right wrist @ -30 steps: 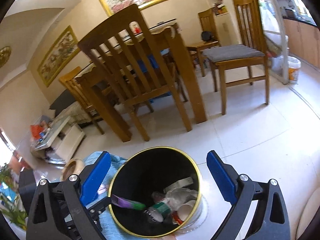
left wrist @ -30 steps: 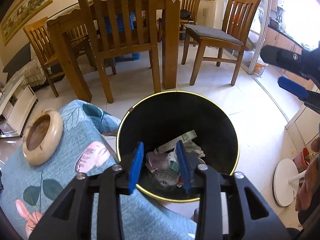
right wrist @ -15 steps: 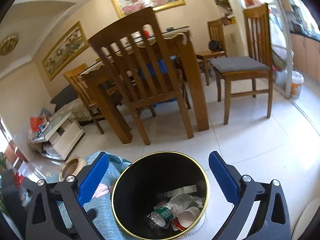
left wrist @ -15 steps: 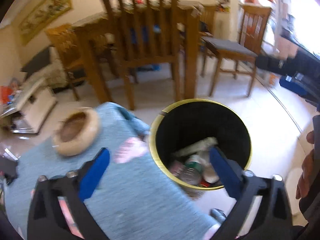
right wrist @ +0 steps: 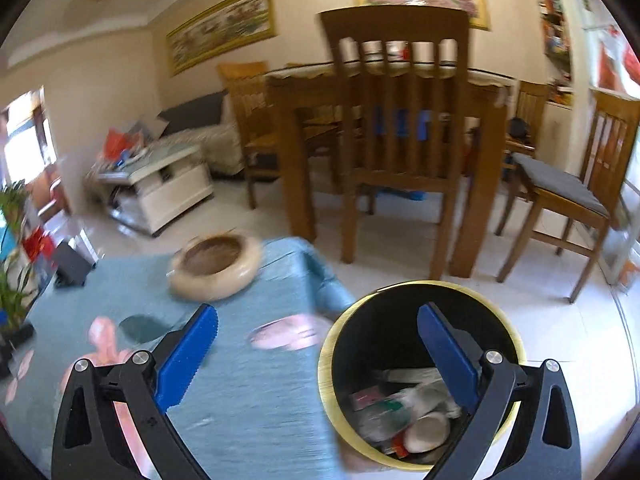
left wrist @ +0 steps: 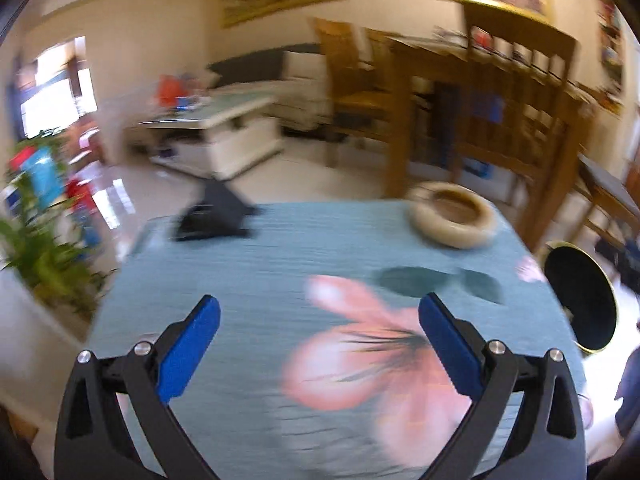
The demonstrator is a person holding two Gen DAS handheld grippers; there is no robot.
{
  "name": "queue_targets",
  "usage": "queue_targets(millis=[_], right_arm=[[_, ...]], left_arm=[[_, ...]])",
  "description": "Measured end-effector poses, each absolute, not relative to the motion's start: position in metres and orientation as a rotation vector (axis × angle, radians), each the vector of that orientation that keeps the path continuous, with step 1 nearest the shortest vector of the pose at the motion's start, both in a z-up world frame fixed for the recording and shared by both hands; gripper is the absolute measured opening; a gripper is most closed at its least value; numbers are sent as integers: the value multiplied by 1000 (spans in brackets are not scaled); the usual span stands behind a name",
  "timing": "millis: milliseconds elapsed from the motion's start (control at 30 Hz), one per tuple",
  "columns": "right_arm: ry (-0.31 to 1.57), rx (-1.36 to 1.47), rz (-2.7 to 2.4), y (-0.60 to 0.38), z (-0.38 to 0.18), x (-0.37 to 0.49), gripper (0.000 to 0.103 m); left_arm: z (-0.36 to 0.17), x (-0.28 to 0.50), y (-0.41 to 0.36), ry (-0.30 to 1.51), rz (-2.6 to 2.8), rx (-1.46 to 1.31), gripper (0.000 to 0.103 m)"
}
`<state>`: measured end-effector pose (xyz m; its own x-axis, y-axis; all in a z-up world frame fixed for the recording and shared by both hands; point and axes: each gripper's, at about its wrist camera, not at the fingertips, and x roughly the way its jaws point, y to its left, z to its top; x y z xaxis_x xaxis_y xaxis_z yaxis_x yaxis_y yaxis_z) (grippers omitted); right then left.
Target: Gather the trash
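Note:
A black trash bin with a gold rim (right wrist: 424,312) stands on the floor by the table's right edge, with several pieces of trash (right wrist: 404,412) inside: paper, a cup, wrappers. It also shows at the right edge of the left wrist view (left wrist: 580,300). My left gripper (left wrist: 320,348) is open and empty above the blue floral tablecloth (left wrist: 280,264). My right gripper (right wrist: 316,356) is open and empty, straddling the table edge and the bin's rim. The frames are motion-blurred.
A beige round ashtray (left wrist: 452,220) (right wrist: 218,260) sits at the table's far corner. A black stand (left wrist: 216,216) sits at the far left of the table. Wooden chairs and a dining table (right wrist: 396,140) stand beyond. A potted plant (left wrist: 36,248) is at left.
My left gripper opened over the bin, dropping what it held, then swung left over the table. My right gripper shifted left, staying open.

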<state>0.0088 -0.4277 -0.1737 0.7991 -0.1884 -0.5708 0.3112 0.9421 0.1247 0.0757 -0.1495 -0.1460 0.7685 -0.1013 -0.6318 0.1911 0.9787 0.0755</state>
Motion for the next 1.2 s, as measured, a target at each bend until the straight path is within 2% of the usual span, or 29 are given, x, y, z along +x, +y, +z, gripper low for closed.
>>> queue_targets(millis=[133, 233, 433, 600, 767, 1200], right_arm=[[673, 235, -175, -361, -195, 18, 99], [705, 167, -112, -311, -190, 25, 99], [557, -19, -229, -250, -97, 22, 99], [393, 159, -114, -254, -40, -10, 99], [320, 220, -140, -256, -30, -30, 100], [351, 162, -84, -244, -34, -38, 99]], left_arm=[[-130, 72, -86, 634, -40, 97, 100], [-117, 69, -54, 618, -13, 53, 100], [-80, 51, -32, 558, 14, 53, 100], [-50, 31, -30, 521, 14, 34, 100], [-40, 20, -40, 513, 6, 41, 100], [-30, 6, -49, 473, 15, 74, 100]])
